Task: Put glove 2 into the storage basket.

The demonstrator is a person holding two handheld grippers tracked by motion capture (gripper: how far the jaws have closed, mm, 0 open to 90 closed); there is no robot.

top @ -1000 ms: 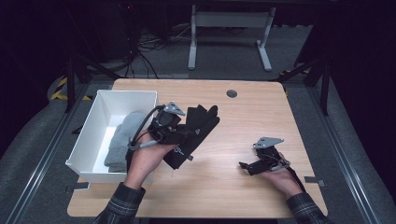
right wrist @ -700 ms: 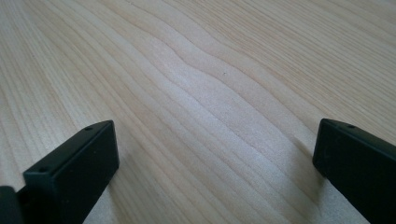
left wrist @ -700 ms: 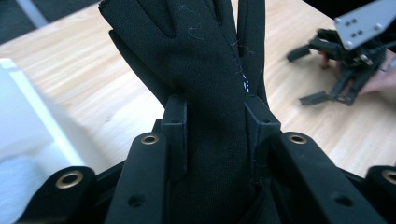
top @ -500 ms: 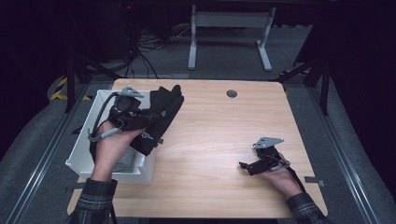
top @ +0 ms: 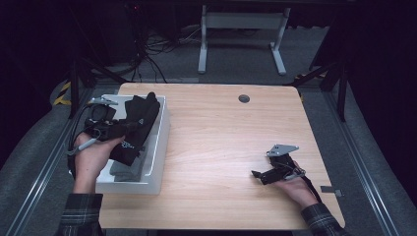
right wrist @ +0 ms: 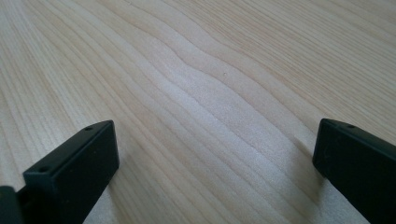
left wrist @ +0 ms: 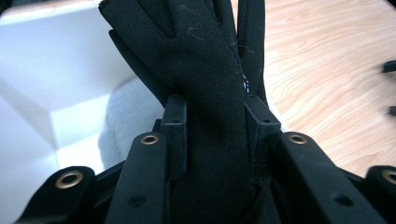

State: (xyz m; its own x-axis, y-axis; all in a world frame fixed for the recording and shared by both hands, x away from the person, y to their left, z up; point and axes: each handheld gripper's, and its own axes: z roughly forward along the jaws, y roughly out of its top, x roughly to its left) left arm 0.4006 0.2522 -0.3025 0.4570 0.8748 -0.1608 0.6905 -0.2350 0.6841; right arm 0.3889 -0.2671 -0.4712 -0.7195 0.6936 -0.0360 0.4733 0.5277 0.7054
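Note:
My left gripper (top: 127,129) is shut on a black glove (top: 138,124), which hangs over the white bin (top: 158,147) at the table's left edge. In the left gripper view the glove (left wrist: 205,93) is pinched between the two jaws of that gripper (left wrist: 215,125), its fingers pointing away above the bin's white inside (left wrist: 51,79). A grey cloth (top: 125,168) lies in the bin under the glove. My right gripper (top: 259,176) rests low at the table's right front, open. In the right gripper view, that gripper (right wrist: 215,154) has its jaws wide apart over bare wood with nothing between them.
The wooden table (top: 231,142) has a round dark cable grommet (top: 244,98) near its far edge. A metal stand (top: 241,34) and cables lie on the dark floor behind the table.
My left hand has carried the black glove leftward from the middle of the table to above the white bin. The right gripper has not moved.

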